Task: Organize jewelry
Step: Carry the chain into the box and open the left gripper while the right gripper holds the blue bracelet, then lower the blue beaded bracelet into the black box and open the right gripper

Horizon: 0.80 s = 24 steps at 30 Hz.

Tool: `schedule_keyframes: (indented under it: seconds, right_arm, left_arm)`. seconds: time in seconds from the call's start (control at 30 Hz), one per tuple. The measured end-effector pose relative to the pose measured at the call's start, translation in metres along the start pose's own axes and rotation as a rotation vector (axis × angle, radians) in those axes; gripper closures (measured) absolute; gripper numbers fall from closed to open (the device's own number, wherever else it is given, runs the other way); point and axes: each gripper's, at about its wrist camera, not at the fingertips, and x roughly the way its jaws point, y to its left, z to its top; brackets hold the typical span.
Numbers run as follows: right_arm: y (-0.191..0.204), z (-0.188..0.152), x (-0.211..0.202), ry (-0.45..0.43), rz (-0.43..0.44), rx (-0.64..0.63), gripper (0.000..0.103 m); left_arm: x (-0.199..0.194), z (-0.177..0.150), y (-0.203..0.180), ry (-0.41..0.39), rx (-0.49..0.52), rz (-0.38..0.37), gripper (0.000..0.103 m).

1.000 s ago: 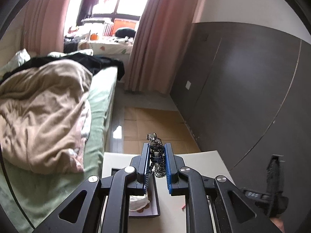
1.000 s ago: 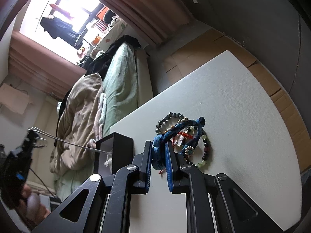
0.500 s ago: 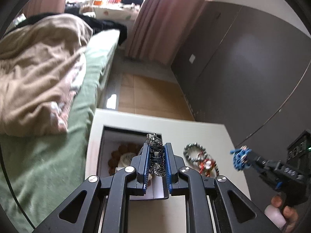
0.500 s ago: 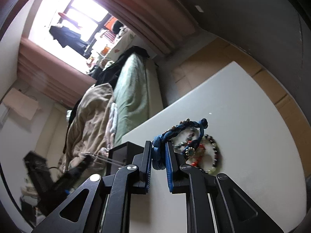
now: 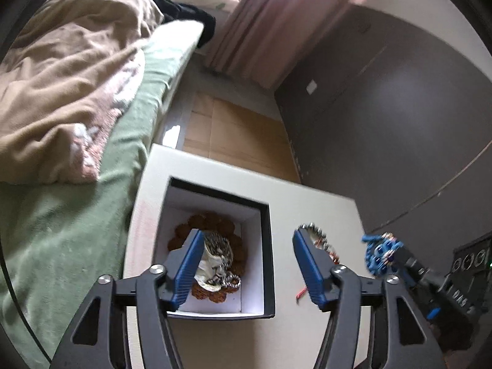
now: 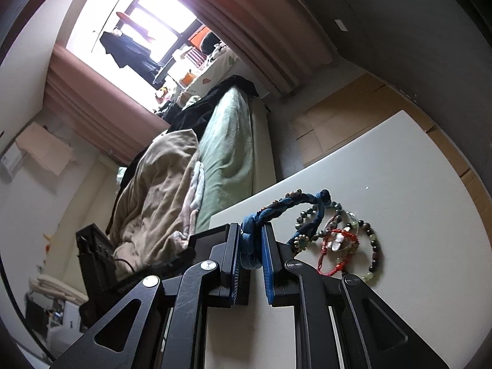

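My left gripper [image 5: 246, 249] is open above the black-rimmed white jewelry box [image 5: 267, 258] on the white table [image 5: 326, 209]. A silver chain [image 5: 220, 250] lies in the box on brown beads [image 5: 212, 220]. My right gripper [image 6: 250, 249] is shut on a blue braided bracelet [image 6: 283, 204] and holds it above the table; it also shows at the right of the left wrist view [image 5: 379, 253]. Several beaded bracelets [image 6: 341, 240] lie in a pile on the table.
A bed with a green sheet [image 5: 77, 221] and a beige blanket [image 5: 70, 70] runs along the table's left side. A dark wall [image 5: 399, 117] stands to the right. Wood floor [image 5: 233, 135] lies beyond the table's far edge.
My left gripper has opened and the silver chain has dropped into the box. My right gripper has lifted the blue bracelet off the pile.
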Motion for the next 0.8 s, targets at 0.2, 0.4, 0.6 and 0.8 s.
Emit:
schedule_keyframes:
  seconds: [0.2, 0.4, 0.6, 0.8]
  right_arm:
    - [0.022, -0.008, 0.010, 0.009, 0.068, -0.034, 0.088]
    - [0.056, -0.023, 0.034, 0.042, 0.165, -0.076, 0.088]
    - [0.077, -0.040, 0.071, 0.109, 0.189, -0.093, 0.088]
    - [0.082, -0.052, 0.107, 0.172, 0.155, -0.096, 0.088]
  left_arm:
    - [-0.023, 0.006, 0.009, -0.051, -0.011, 0.006, 0.041]
    - [-0.041, 0.011, 0.021, -0.091, -0.027, -0.001, 0.041]
    - [-0.055, 0.017, 0.036, -0.126, -0.063, -0.014, 0.041]
    - [-0.061, 0.021, 0.046, -0.136, -0.097, -0.038, 0.041]
